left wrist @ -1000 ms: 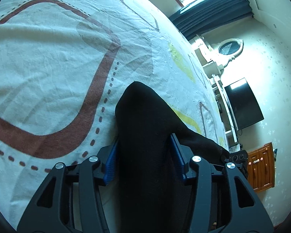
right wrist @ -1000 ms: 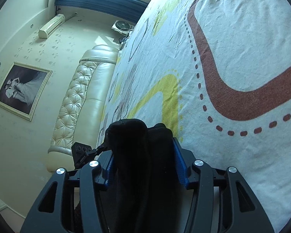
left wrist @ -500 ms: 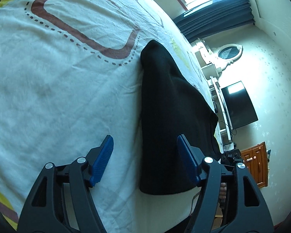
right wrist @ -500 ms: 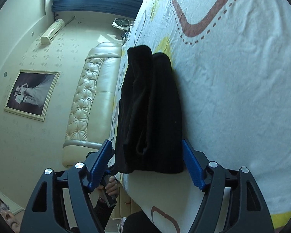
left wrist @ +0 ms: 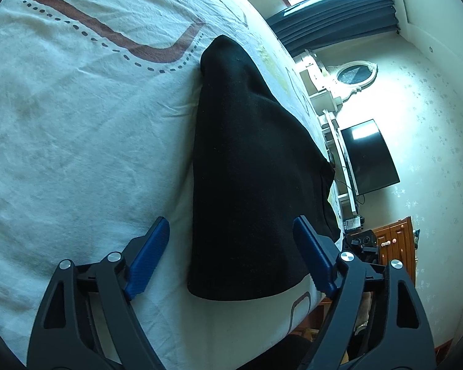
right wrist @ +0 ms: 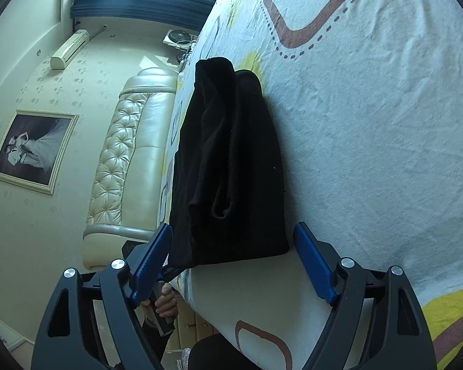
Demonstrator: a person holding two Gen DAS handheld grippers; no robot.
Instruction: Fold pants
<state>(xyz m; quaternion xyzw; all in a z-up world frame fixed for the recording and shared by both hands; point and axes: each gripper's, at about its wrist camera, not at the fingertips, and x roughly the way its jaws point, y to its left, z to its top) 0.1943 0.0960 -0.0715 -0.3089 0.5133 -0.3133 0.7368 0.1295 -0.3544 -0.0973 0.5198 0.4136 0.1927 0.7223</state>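
The bedsheet, white with brown and yellow looping lines, covers the whole work surface and is lightly wrinkled. On it, near the bed's near edge, lie the black pants, already folded into a compact oblong bundle that runs away from the cameras. In the right wrist view the same pants show at least 2 stacked layers and a rolled inner edge along their left side, next to the padded cream headboard.

The left gripper sits at the bundle's near end with its jaws opening; the near end of the cloth lies in the gap between the 2 blue pads, and neither pad presses on it. The right gripper is at the same near end from the other side, its jaws also opening; the left pad stands right at the fabric's edge and the right pad just beside it, with no sign of a squeeze.

The fabric looks soft, thick and knit-like, so it should be light, limp and not slippery against the cotton sheet; it will sag and unroll if lifted by 1 layer alone. A further fold would likely want both near corners pinched through all layers at once, since the loose rolled edge on the headboard side looks the likeliest part to spill open.
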